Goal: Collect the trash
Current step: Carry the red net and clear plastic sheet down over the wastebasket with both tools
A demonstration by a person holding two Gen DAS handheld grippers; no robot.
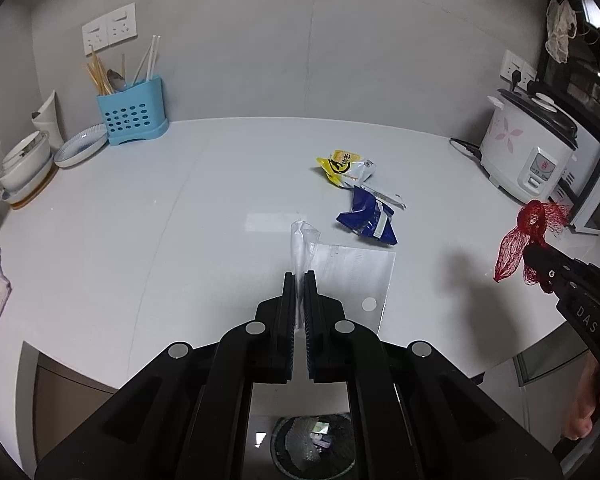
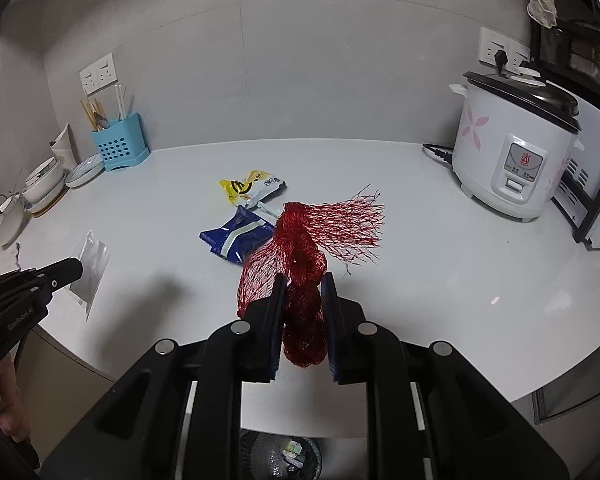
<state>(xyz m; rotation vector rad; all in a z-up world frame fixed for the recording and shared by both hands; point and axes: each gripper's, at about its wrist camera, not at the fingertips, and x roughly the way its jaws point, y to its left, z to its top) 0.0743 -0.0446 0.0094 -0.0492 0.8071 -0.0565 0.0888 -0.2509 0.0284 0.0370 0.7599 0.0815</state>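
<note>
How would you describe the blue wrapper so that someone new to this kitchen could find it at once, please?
Start from the white rice cooker at the right of the pale countertop, then look left to mid-counter, where two snack wrappers lie together. The blue wrapper is the nearer one: crumpled, dark blue with a pale stripe, while its neighbour, the yellow wrapper, is yellow and white.

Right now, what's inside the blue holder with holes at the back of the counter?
The blue holder has wooden chopsticks, white sticks and a metal spoon poking out the top. Their lower ends are hidden inside, so anything shorter can't be seen.
</note>
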